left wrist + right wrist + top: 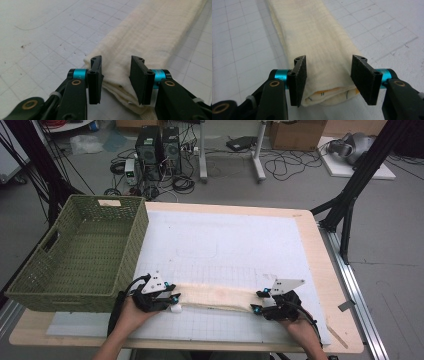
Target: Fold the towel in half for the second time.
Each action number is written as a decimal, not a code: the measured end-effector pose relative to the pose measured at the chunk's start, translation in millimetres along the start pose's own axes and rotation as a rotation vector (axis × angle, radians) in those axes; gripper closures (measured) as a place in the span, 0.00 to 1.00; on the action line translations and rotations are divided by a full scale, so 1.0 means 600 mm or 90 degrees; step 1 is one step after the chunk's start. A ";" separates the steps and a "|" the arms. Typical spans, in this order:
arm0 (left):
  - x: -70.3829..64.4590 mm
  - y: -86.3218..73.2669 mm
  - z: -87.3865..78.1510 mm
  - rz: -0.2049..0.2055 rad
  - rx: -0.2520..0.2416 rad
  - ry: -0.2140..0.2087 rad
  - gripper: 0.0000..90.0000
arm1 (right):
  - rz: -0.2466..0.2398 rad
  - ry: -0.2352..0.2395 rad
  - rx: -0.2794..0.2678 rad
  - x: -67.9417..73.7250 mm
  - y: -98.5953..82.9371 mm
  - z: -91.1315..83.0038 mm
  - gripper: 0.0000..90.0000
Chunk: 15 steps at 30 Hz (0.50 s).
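A cream cloth (215, 297), folded into a long narrow strip, lies across the white gridded mat (225, 245) near the table's front. My left gripper (172, 301) is at its left end, jaws open on either side of the folded end of the cloth (140, 45). At the strip's right end sits my right gripper (256, 301), also open, straddling the cloth (312, 32); the layered edge shows orange and blue marks between the jaws. Neither pair of jaws presses the fabric.
A green woven basket (80, 252) stands on the table's left side, close behind my left hand. The mat's far half is bare. Beyond the table are computer towers (157, 145), cables and a black stand (350, 195) at the right.
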<state>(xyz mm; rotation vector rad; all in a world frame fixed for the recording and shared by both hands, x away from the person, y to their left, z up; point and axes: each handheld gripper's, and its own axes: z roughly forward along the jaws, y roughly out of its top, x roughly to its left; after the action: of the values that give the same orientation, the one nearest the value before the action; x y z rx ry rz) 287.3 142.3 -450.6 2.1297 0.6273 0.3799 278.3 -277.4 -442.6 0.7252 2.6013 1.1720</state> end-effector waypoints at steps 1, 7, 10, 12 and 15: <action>0.000 0.000 0.000 0.001 0.000 0.000 0.68 | 0.001 0.001 0.001 -0.001 0.001 0.000 0.51; 0.001 0.000 0.000 -0.004 0.001 0.000 0.68 | 0.005 0.005 0.000 -0.002 0.000 0.002 0.49; 0.001 0.000 0.000 -0.004 0.001 0.001 0.68 | 0.005 0.002 0.000 -0.001 0.001 0.002 0.49; 0.000 0.000 0.000 -0.004 0.000 0.001 0.68 | 0.005 0.003 -0.001 -0.001 0.000 0.002 0.49; 0.001 0.001 0.000 -0.004 0.001 -0.001 0.68 | 0.009 0.004 -0.003 -0.001 -0.001 0.002 0.48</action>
<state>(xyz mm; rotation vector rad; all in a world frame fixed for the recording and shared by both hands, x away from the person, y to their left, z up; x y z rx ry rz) 288.1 142.5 -450.2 2.1292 0.6341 0.3735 278.8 -277.5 -444.0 0.7409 2.6019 1.1856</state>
